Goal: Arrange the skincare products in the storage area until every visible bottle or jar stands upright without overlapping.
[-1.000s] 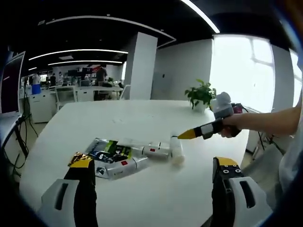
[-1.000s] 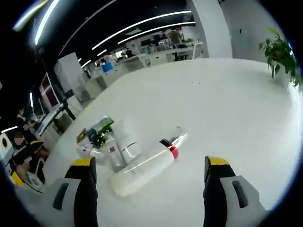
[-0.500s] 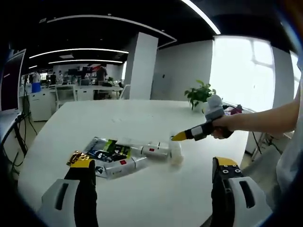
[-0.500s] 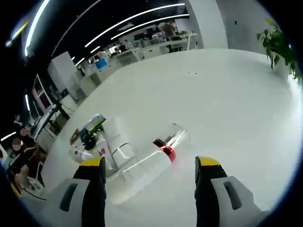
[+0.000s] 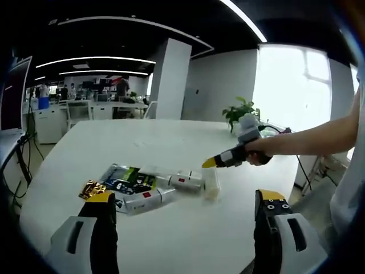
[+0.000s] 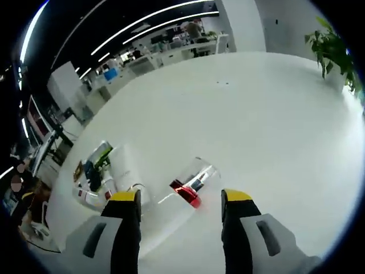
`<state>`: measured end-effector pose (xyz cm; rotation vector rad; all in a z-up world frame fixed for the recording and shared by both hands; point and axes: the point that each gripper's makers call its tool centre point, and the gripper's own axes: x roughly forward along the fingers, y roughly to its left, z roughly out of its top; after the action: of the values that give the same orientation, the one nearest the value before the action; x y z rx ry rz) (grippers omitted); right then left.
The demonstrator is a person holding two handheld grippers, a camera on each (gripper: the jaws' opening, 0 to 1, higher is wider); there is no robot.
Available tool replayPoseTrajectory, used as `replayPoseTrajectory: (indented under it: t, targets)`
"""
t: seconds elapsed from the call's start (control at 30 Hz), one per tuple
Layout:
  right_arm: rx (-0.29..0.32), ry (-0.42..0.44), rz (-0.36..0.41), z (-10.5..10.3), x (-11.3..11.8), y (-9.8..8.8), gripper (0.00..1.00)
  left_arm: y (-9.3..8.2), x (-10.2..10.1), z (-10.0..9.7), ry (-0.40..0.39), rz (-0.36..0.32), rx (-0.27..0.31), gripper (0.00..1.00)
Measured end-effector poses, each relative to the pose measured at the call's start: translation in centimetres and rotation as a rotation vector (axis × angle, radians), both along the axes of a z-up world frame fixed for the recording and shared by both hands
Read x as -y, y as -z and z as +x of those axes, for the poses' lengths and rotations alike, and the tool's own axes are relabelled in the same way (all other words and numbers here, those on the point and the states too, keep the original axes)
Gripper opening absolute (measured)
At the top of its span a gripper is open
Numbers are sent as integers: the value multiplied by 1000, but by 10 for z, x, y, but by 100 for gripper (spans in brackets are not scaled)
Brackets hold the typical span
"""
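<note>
In the left gripper view my left tongs (image 5: 182,220) hang wide open with nothing between the jaws, low over the near edge of the white bench (image 5: 74,154), much as they did a second ago. What has changed here is my right tongs (image 5: 210,162): they have come in from the right, their yellow tip now just above the clear cap end of the lying bottle (image 5: 211,184), where a second ago they sat further off toward the potted plant (image 5: 242,112). The pile of skincare products (image 5: 140,189) lies flat in the middle of the bench, white tubes and a dark green-printed pack overlapping one another, a gold wrapper (image 5: 91,188) at its near left end; none of it stands upright. In the right gripper view my right tongs (image 6: 179,200) are open and empty, the jaws spread to either side of the white bottle (image 6: 182,197), which lies on its side between them with its clear cap (image 6: 201,173) pointing away and a red band just behind the cap. Over the last second this view has closed in, so the bottle has gone from lying ahead of the jaws to lying between them, not yet gripped. I judge this the approach for a first pick, to stand this bottle up clear of the heap (image 6: 100,174) beside it on the left; the arranging itself has hardly started.
</note>
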<state>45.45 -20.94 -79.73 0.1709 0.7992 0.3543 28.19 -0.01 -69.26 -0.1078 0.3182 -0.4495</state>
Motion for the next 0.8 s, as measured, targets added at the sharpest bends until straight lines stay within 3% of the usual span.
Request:
replayPoseTrajectory:
  t: [0.63,0.8]
  targets:
    - [-125,33,-39,11,-1,13,46,1,-1,1,-9,-9,-7,92]
    - [-156,17,-90,16,-4,16,46,-1,-4,2,-22,-12,0,92]
